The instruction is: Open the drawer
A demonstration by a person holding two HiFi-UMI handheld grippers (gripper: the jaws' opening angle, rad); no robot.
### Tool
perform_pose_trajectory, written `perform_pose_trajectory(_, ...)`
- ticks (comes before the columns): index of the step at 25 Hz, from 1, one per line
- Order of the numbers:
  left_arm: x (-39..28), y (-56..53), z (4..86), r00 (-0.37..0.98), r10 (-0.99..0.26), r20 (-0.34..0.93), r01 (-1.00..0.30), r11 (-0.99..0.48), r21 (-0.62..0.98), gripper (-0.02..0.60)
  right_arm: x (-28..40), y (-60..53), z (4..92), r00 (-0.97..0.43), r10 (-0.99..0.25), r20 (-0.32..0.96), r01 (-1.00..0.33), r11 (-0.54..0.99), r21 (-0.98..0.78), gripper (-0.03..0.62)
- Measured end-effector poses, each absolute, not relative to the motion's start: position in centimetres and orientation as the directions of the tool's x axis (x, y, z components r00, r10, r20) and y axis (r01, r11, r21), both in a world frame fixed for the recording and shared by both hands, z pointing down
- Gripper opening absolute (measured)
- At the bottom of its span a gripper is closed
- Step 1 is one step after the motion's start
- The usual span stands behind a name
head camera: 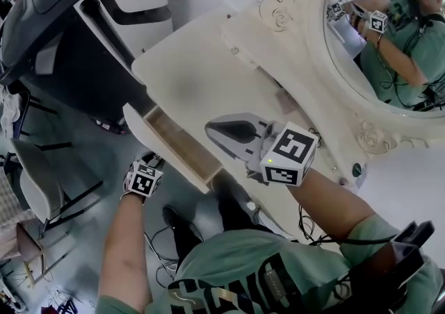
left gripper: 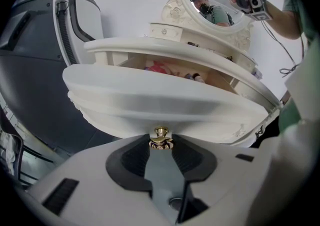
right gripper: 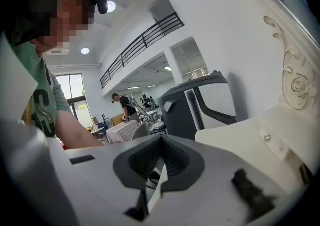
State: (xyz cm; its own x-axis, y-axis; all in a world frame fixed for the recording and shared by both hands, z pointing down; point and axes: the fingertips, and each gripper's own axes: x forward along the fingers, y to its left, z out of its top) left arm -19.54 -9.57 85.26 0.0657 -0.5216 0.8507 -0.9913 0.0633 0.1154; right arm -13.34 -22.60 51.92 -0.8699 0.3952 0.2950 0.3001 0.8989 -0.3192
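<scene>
Cream curved-front wooden drawer part open below cream dressing table; left gripper fingers clamped on small brass knob; right gripper fingers closed together, empty, above table. Advice: pull straight, level; small knob likely to slip.

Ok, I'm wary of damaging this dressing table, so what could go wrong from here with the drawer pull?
1. The left gripper holds the small brass knob only at its jaw tips, so it may slip off mid-pull.
2. The drawer is already partly out, with small items inside. A hard tug might jolt them or bring the drawer out too far.
</scene>
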Motion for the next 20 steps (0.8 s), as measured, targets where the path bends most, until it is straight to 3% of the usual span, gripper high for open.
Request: perform_pose_trajectory(20,-20.2,-5.5,85.4,0.046,-0.518,0.854,-0.99,0.09,0.108,0.143,-14.7,-19.1,51.9,-0.847,0.438,0.301,0.347,0.884,-0.312,0.012)
